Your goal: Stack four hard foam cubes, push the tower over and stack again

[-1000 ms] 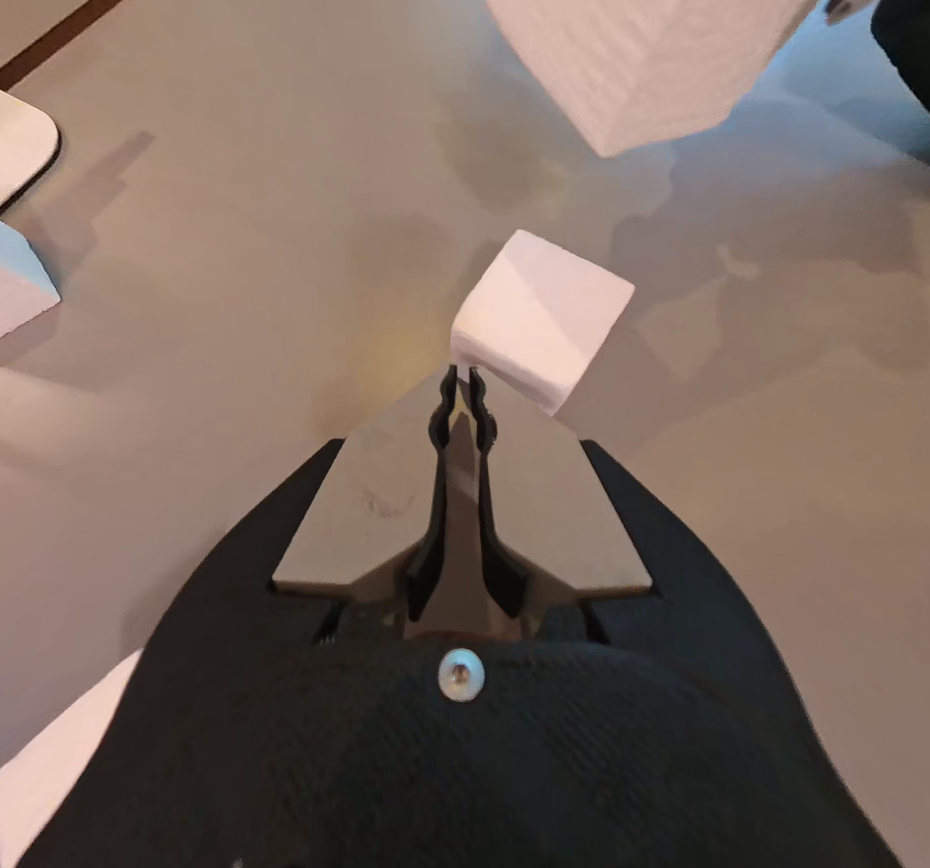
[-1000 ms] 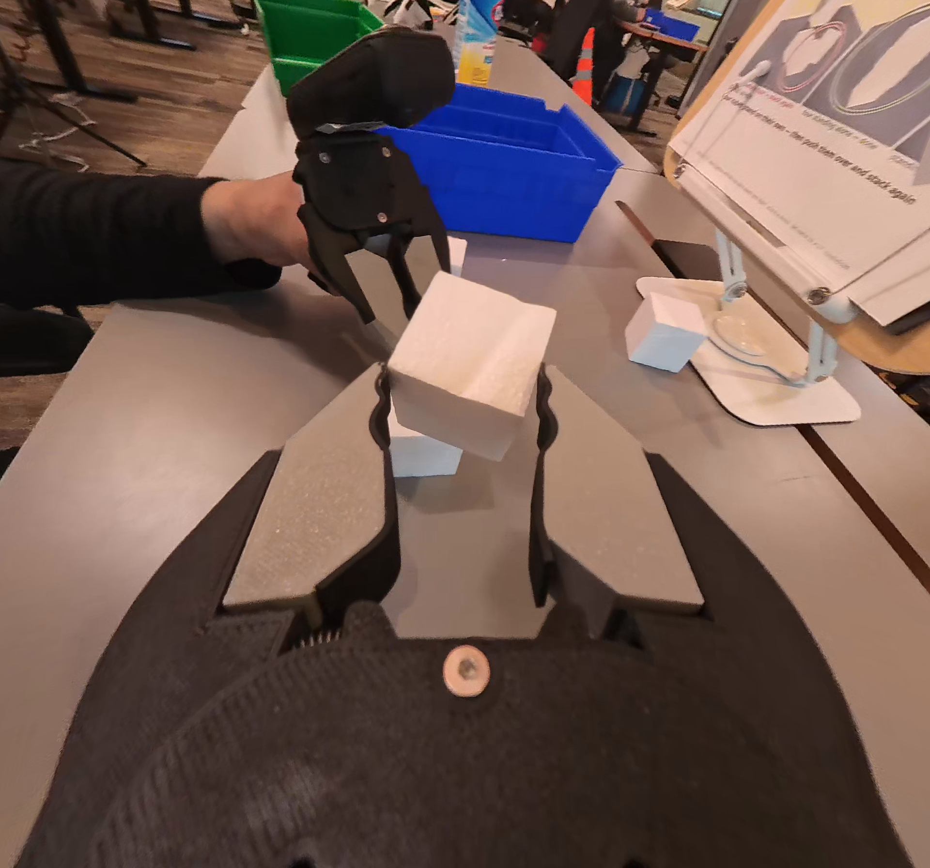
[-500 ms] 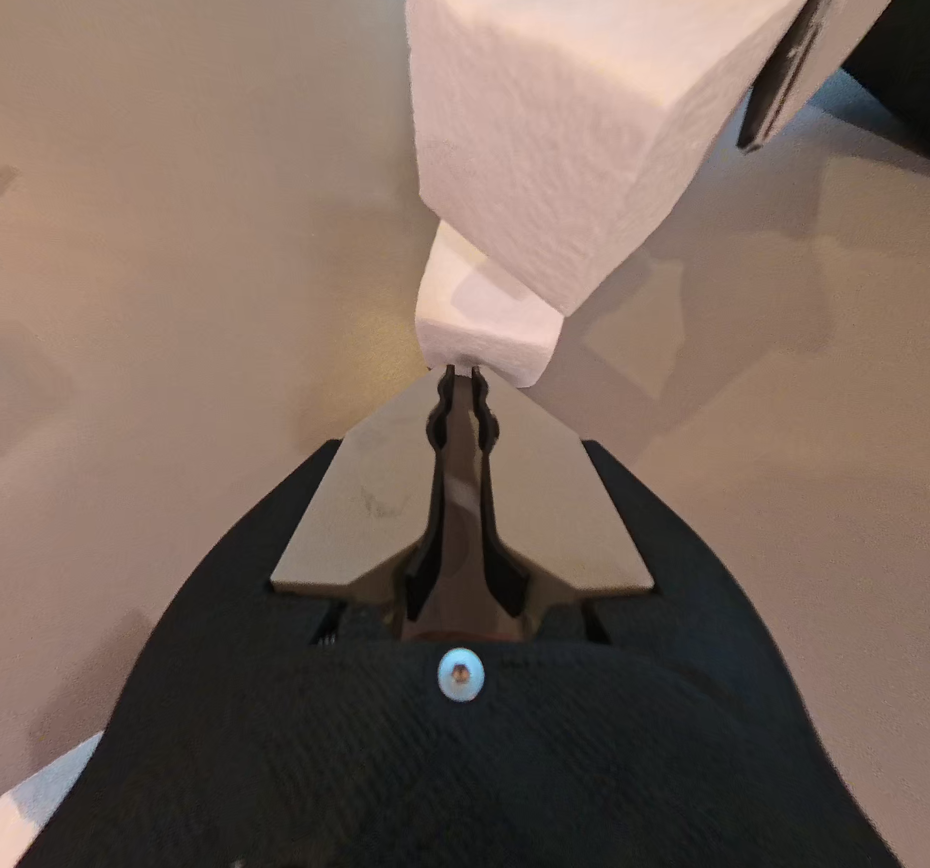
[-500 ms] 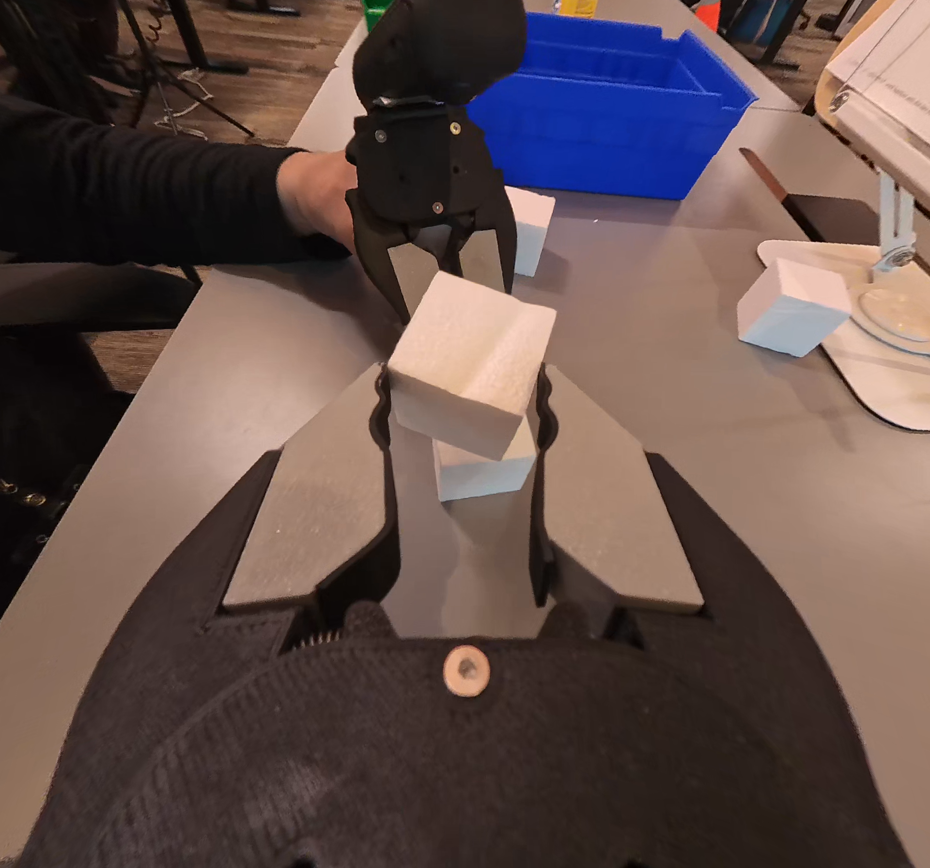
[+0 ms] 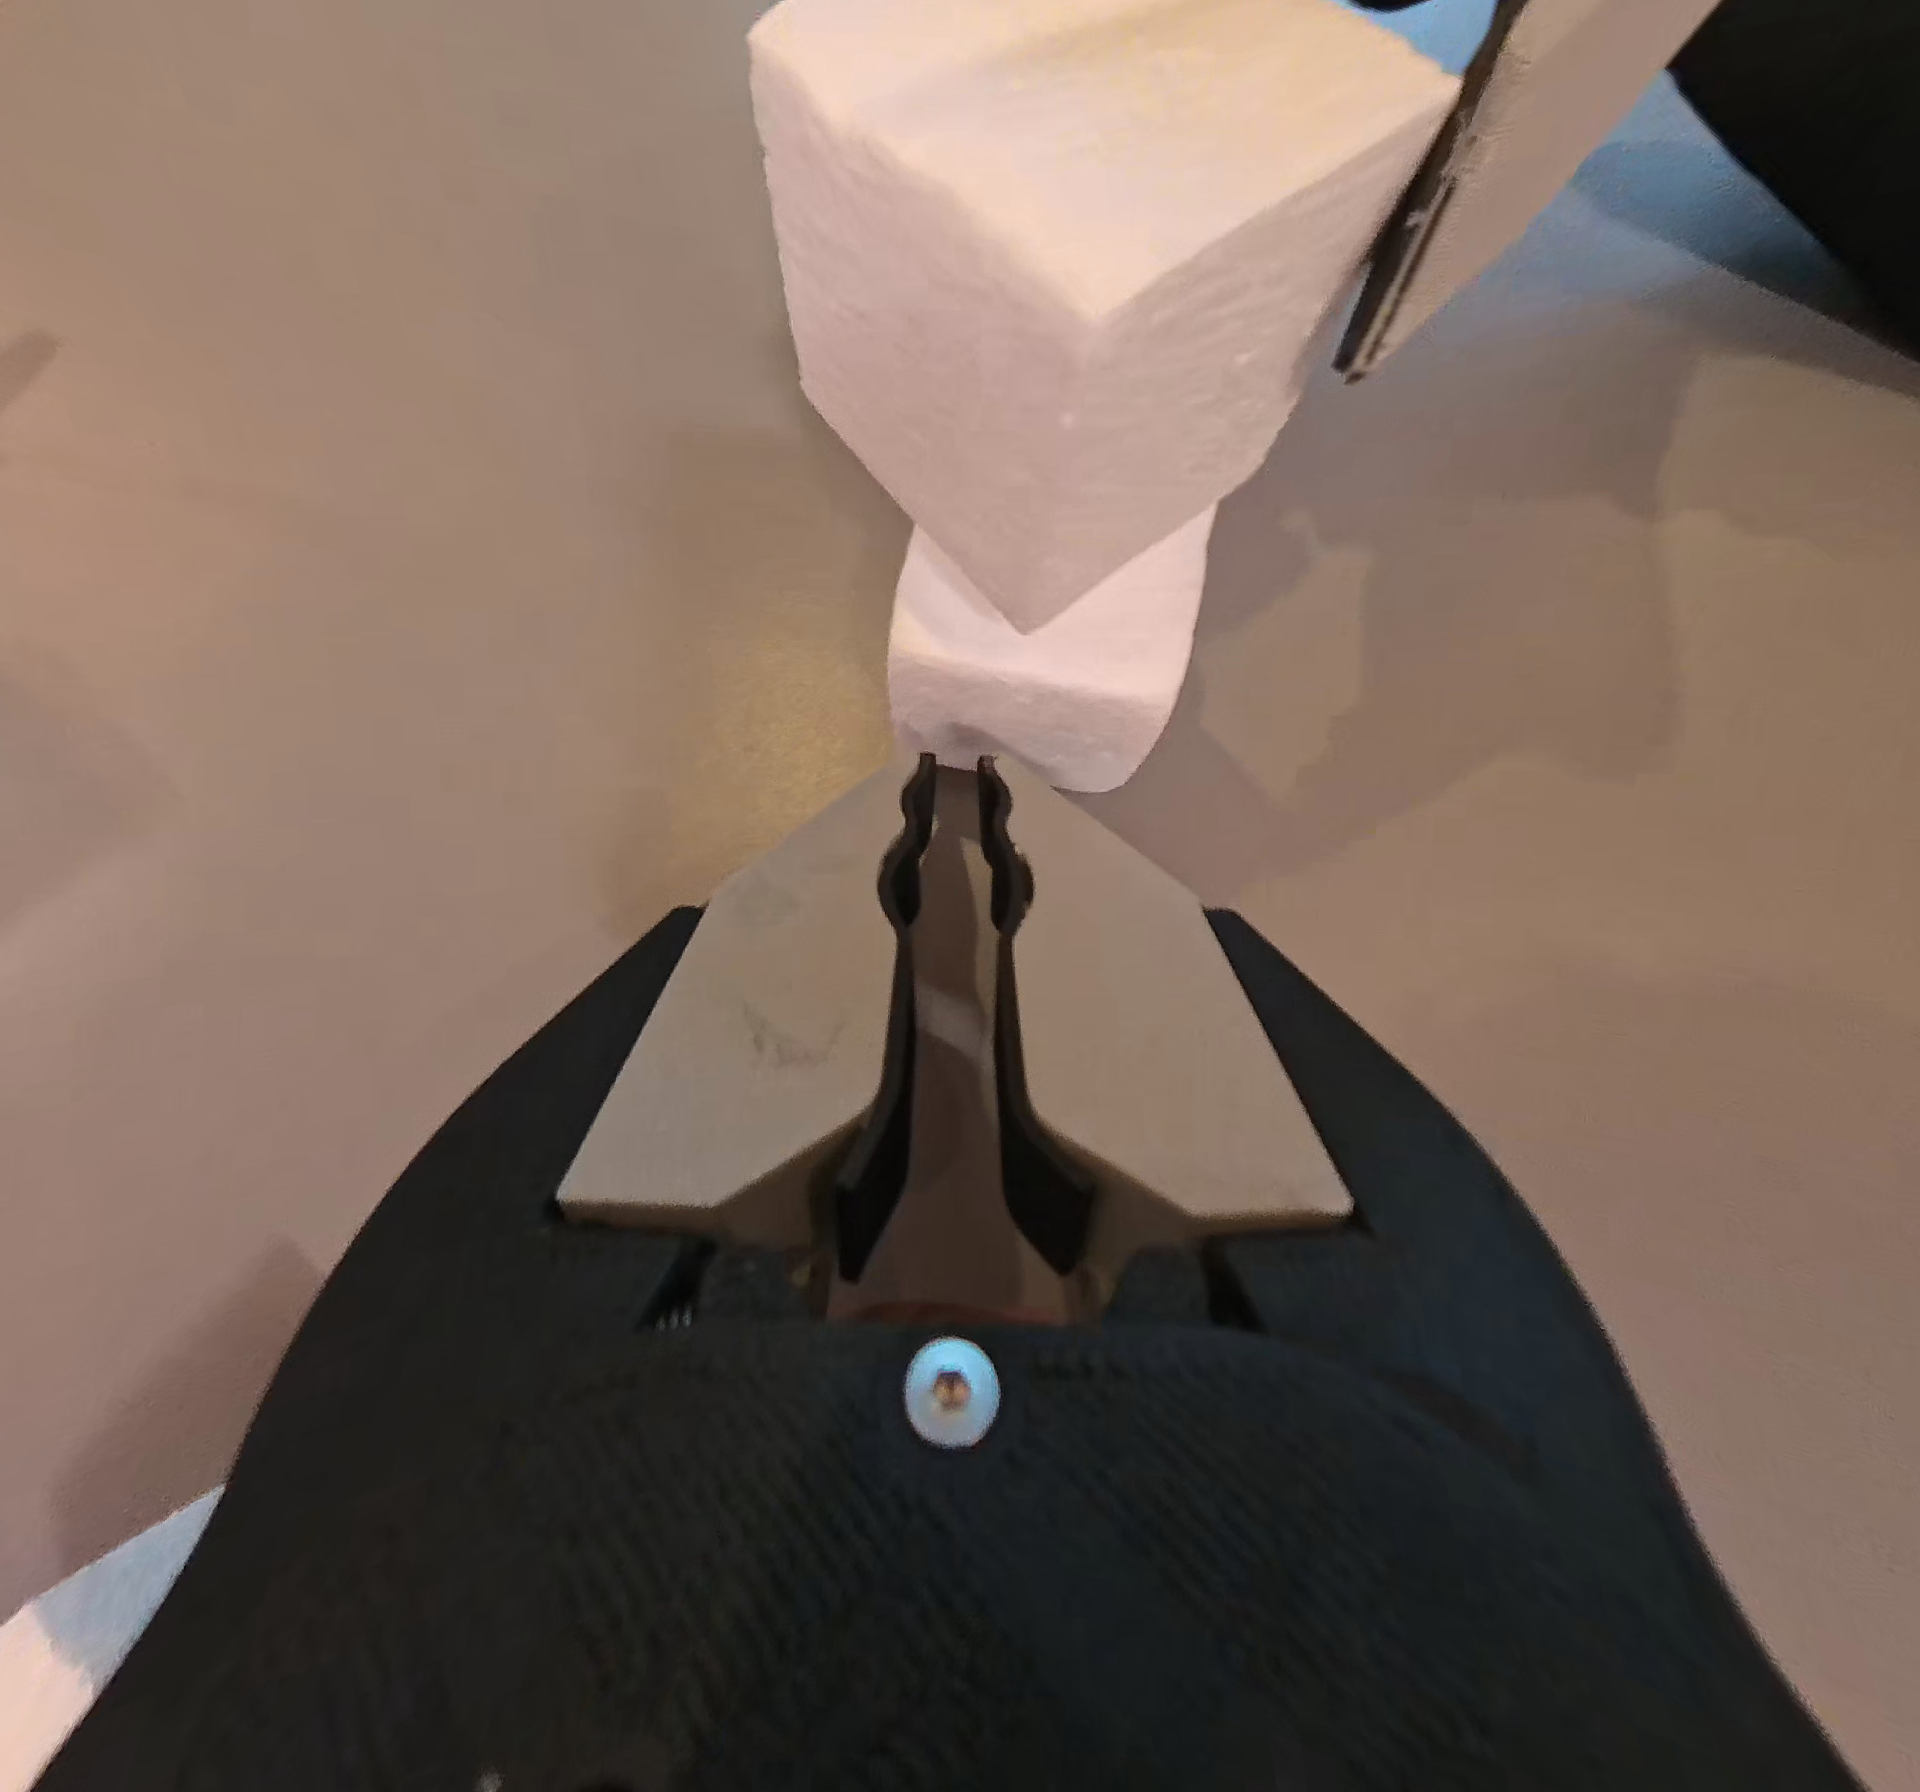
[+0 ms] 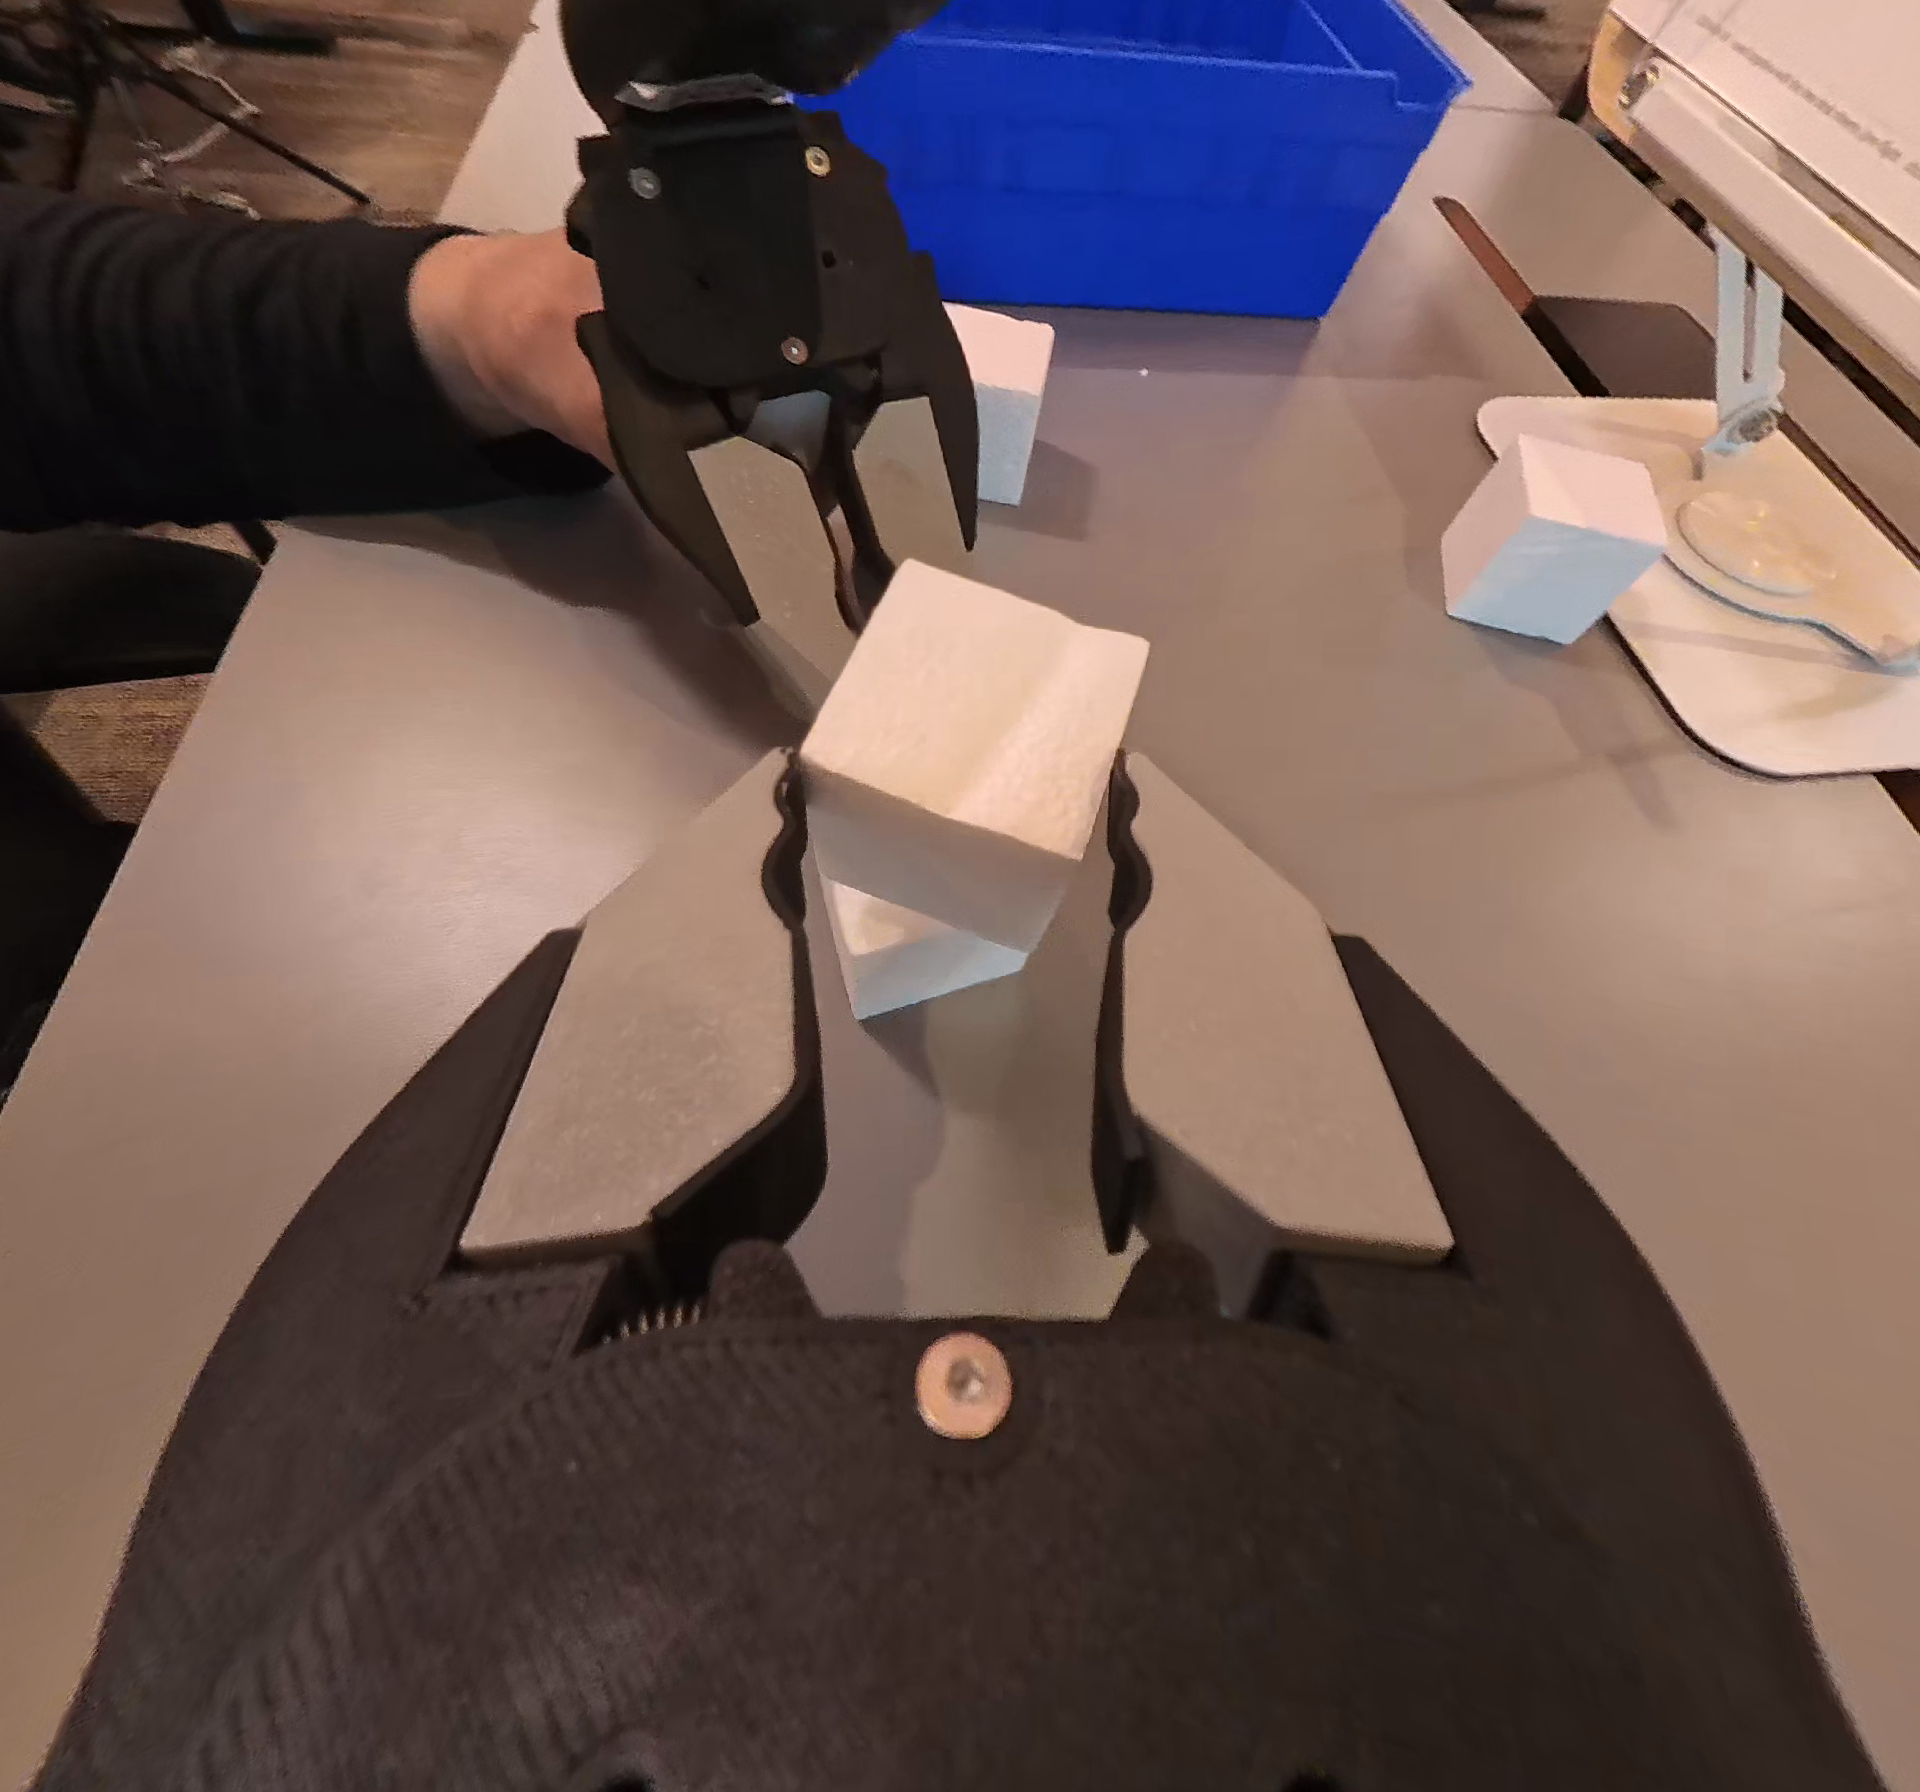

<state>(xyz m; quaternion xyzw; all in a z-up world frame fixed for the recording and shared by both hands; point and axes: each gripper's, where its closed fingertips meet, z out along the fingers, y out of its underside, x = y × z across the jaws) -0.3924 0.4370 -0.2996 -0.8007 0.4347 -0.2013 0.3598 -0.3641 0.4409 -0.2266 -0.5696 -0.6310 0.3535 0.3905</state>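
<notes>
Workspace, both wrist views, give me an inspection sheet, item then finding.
Surface: grey table, mostly bare.
Job's things: held cube tilted over base cube; contact cannot be told. Third cube leans on the stand's white base; fourth cube near the blue bin.
Clutter: clipboard stand at right.
Grippers: right gripper shut on the held cube; left gripper shut, empty, tips by the base cube.
Cables: a few on the floor.
Surroundings: wooden floor, other desks.
</notes>
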